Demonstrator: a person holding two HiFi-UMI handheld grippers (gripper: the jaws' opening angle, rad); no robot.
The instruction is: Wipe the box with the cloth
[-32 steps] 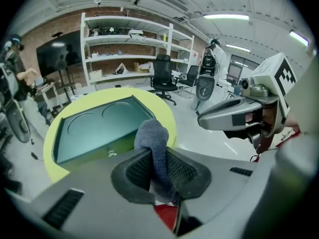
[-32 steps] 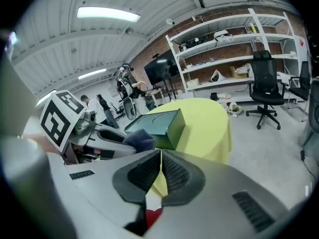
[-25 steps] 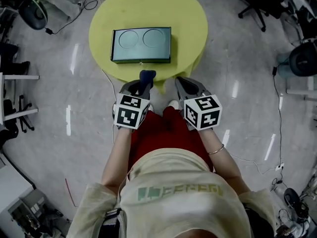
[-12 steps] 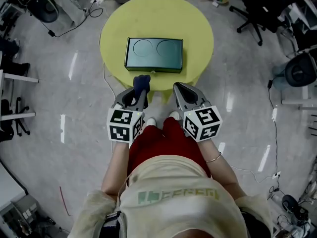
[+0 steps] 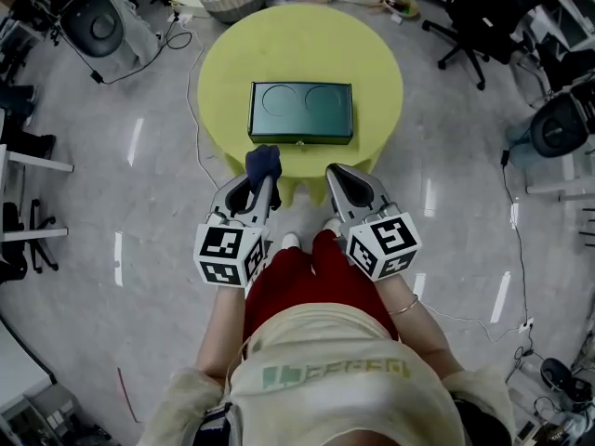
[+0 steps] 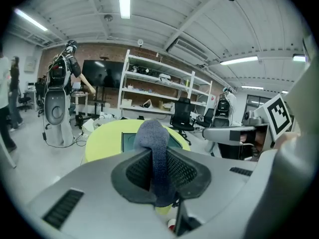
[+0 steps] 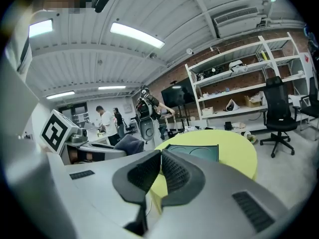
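Head view: box (image 5: pixel 300 112) lower, further right.

The left gripper (image 6: pixel 158 176) clamps a dark cloth (image 6: pixel 155 153) (bunched upward) before the yellow table (image 6: pixel 102 138).

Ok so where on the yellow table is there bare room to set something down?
The widest bare patch is the far half of the table, between the box and the far rim. Smaller bare crescents flank the box left and right. The near strip is tight: the box sits close to that edge, and the left claw holds the cloth there.
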